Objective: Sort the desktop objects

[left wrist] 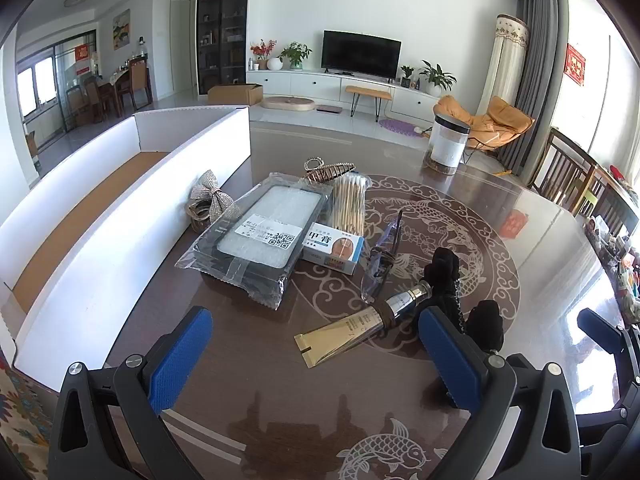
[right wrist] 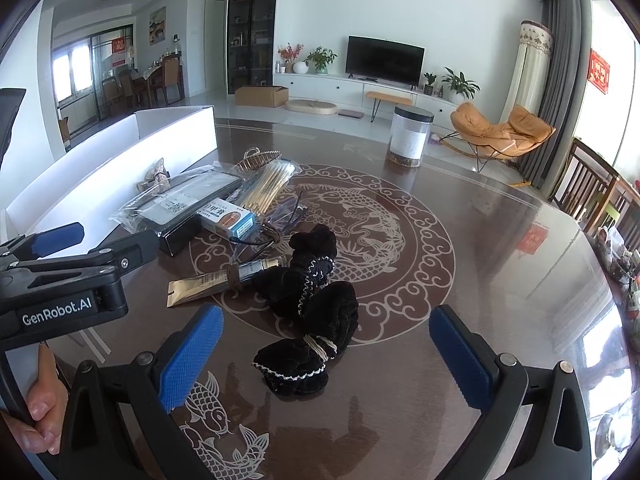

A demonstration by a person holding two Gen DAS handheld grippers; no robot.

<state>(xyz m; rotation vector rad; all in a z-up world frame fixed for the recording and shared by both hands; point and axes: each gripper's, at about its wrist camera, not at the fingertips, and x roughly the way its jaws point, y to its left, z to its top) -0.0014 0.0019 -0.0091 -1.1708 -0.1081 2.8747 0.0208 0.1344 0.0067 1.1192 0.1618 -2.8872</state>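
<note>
A: Both sets of fingers are spread wide with nothing between them. My left gripper (left wrist: 316,356) hangs over the gold tube (left wrist: 360,326), my right gripper (right wrist: 326,356) over the black cloth bundle (right wrist: 308,304).

B: Which step?

A: Just starting, I think; the white box (left wrist: 120,216) on the left looks empty. The tube lies flat on the surface (right wrist: 500,240), cap pointing up-right, flat end toward me. Next I'd straddle it crosswise.
</note>
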